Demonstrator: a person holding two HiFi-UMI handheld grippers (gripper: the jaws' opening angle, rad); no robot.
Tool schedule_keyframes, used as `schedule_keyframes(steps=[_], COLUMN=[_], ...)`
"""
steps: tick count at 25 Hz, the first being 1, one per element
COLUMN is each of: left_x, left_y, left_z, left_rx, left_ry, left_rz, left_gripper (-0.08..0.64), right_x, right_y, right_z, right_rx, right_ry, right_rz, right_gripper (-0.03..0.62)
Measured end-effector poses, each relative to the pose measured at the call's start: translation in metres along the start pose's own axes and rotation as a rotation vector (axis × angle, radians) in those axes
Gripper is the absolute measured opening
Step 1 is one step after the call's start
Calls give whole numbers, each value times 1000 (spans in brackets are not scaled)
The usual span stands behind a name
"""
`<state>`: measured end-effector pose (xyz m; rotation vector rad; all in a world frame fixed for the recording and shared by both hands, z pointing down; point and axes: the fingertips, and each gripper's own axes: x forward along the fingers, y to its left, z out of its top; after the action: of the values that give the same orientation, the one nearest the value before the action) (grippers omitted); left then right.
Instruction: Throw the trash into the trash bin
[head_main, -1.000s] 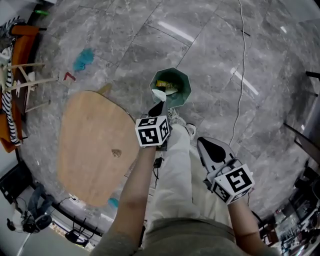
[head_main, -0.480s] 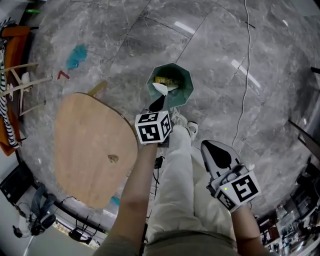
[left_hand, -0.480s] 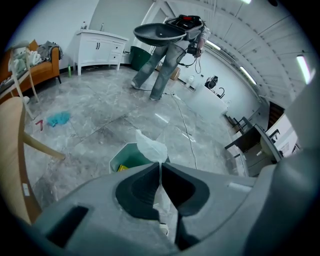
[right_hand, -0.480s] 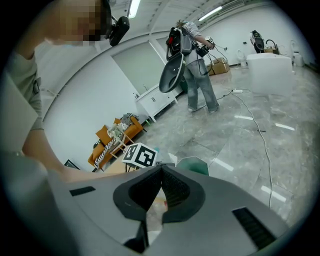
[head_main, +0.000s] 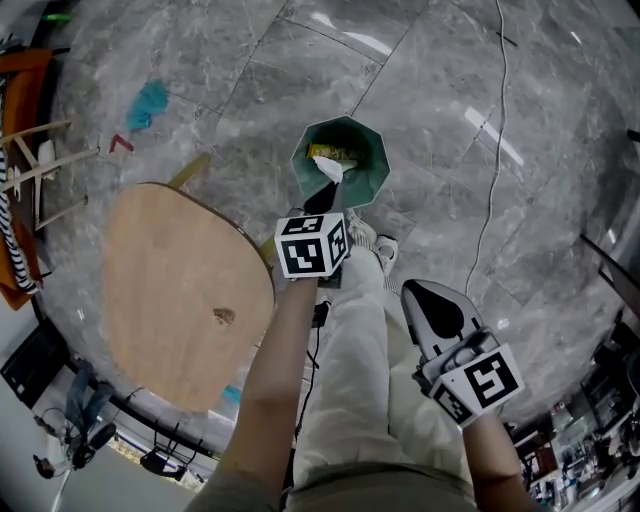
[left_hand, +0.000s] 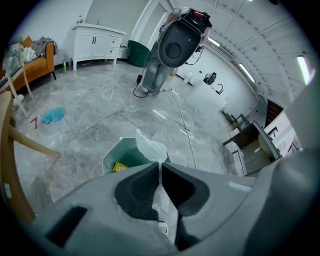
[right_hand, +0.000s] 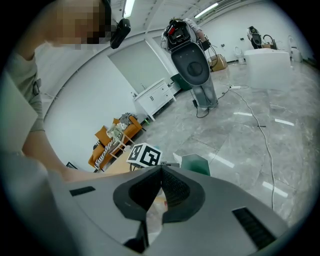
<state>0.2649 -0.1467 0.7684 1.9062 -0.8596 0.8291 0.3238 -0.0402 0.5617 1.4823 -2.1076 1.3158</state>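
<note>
A green trash bin (head_main: 367, 172) stands on the grey floor with a yellow item inside. My left gripper (head_main: 322, 197) hangs just above its near rim, shut on a crumpled white paper (head_main: 325, 167) that sticks out over the bin's mouth. In the left gripper view, the paper (left_hand: 150, 147) rises past the closed tips of the left gripper (left_hand: 160, 167), with the bin (left_hand: 117, 155) below. My right gripper (head_main: 415, 290) sits lower right, beside the person's leg. The right gripper (right_hand: 161, 172) has its tips together. Something pale shows in the hollow behind them; whether it is held I cannot tell.
A round wooden table (head_main: 185, 290) stands left of the bin. The person's pale trousers and a shoe (head_main: 365, 235) lie between the grippers. A cable (head_main: 490, 200) runs across the floor on the right. A blue scrap (head_main: 148, 100) lies far left, near an orange sofa (head_main: 15, 160).
Both grippers have sunk. The left one has carried the white paper from the bin's near rim to over its opening. Jaws unchanged.
</note>
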Motion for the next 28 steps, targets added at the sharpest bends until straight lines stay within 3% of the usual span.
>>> schedule_keyframes(steps=[4, 6, 8, 12, 28], left_x=[2, 3, 3, -4, -44], left_y=[-4, -8, -11, -11, -29], left_z=[2, 1, 0, -3, 7], left_rx=[26, 36, 53, 87, 69], left_ry=[9, 23, 38, 40, -7], left_rz=[-10, -36, -40, -16, -21], left_gripper=[34, 155, 204, 208, 207], right_x=[1, 1, 1, -3, -18], right_y=[3, 6, 8, 13, 41], right_z=[3, 4, 5, 7, 21], right_rx=[13, 9, 4, -7, -70], right_ry=[-7, -11, -9, -9, -26], right_rz=[9, 16, 21, 27, 69], right_gripper=[8, 8, 8, 8, 8])
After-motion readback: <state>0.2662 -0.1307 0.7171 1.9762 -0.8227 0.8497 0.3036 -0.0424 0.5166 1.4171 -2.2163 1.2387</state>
